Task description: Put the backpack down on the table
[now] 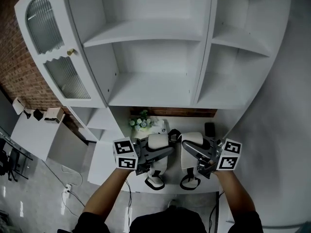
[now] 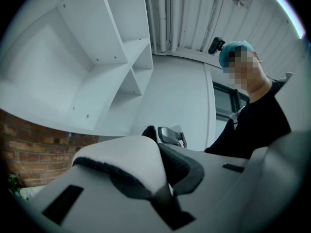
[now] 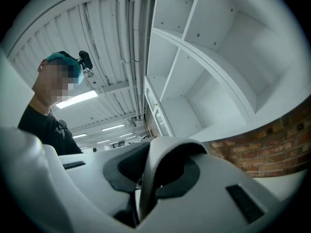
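At the lower left of centre in the head view, the left gripper (image 1: 158, 154) has its jaws clamped on a white padded shoulder strap edged in black (image 2: 126, 159). Its own view shows the strap pinched tight between them. If that thin fold creeps out of the jaws, that side would drop first.

Lower centre, the white, black-trimmed fabric backpack (image 1: 158, 142) hangs between the two grippers over the white tabletop (image 1: 104, 159). I cannot tell whether its underside touches the surface yet. Its lower strap loops (image 1: 155, 181) dangle close to the table's front edge, so a landing too near that edge could let the soft pack slump and slide off toward the person. Just behind it, a small green potted plant (image 1: 141, 122) stands against the back wall, and a push too far back could knock it over.

At the lower right of centre, the right gripper (image 1: 194, 152) is likewise closed on the other white strap (image 3: 170, 152), which is looped between its jaws. If one side is lowered ahead of the other, the pack would tilt and might roll onto its face. Letting go before the weight has settled could also leave it toppling.
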